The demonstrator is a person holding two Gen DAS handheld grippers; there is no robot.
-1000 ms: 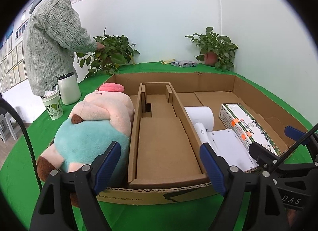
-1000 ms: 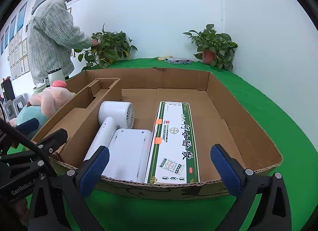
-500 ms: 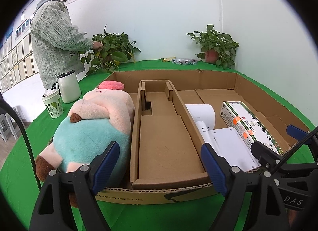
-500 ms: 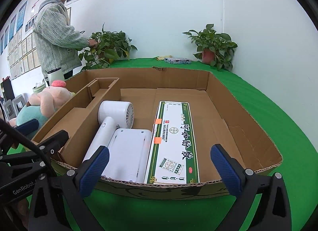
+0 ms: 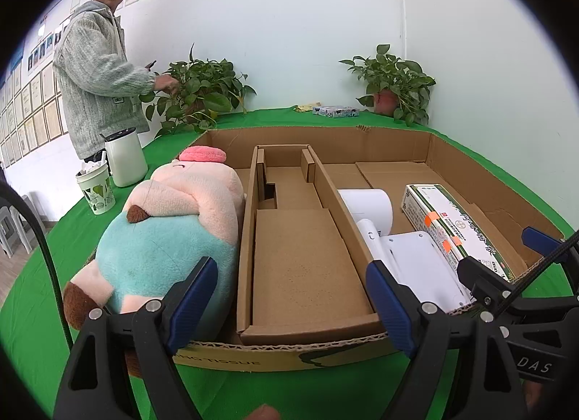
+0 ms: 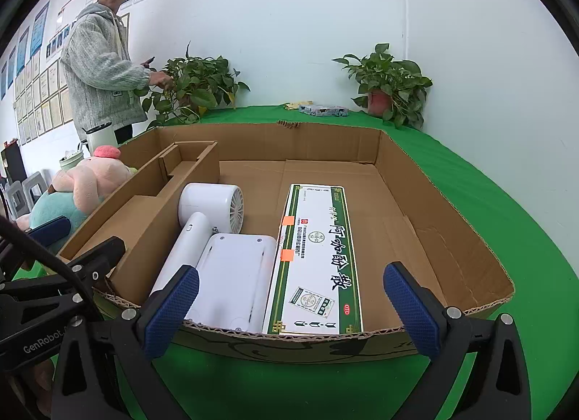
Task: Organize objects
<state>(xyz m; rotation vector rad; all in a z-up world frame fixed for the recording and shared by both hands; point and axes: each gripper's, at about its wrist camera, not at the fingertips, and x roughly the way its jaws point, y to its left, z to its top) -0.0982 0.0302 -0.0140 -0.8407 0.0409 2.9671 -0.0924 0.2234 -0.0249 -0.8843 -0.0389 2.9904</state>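
Both grippers sit just outside the near wall of the cardboard box [image 6: 448, 224], above the green cloth [image 6: 506, 203]. Left gripper [image 5: 293, 302] wide open, nothing between its pads, facing the box's middle compartment. Right gripper [image 6: 289, 306] also wide open and empty, facing the box's right compartment.

Landmark = box. Its walls are low, top open, near edge ragged corrugate.
- Left compartment: plush toy [image 5: 163, 239] fills it, bulging above the box's left wall and overhanging the near left corner.
- Middle: cardboard insert [image 5: 300, 261], a narrow tray with raised edges, nothing in it.
- Right compartment: white hair dryer [image 6: 206, 221] lies against the insert's wall, head toward the far wall. White flat device [image 6: 235, 275] just beside it, touching the near wall. Green-and-white carton [image 6: 318, 261] lies lengthwise, touching the flat device's right edge, its near end at the near wall.
- Bare floor from the carton to the box's right wall, and along the far wall behind the carton.

Outside the box, left: paper cup [image 5: 96, 188] and white kettle [image 5: 125, 157]. Behind the far wall: two potted plants [image 6: 391, 83], a man [image 6: 105, 58].
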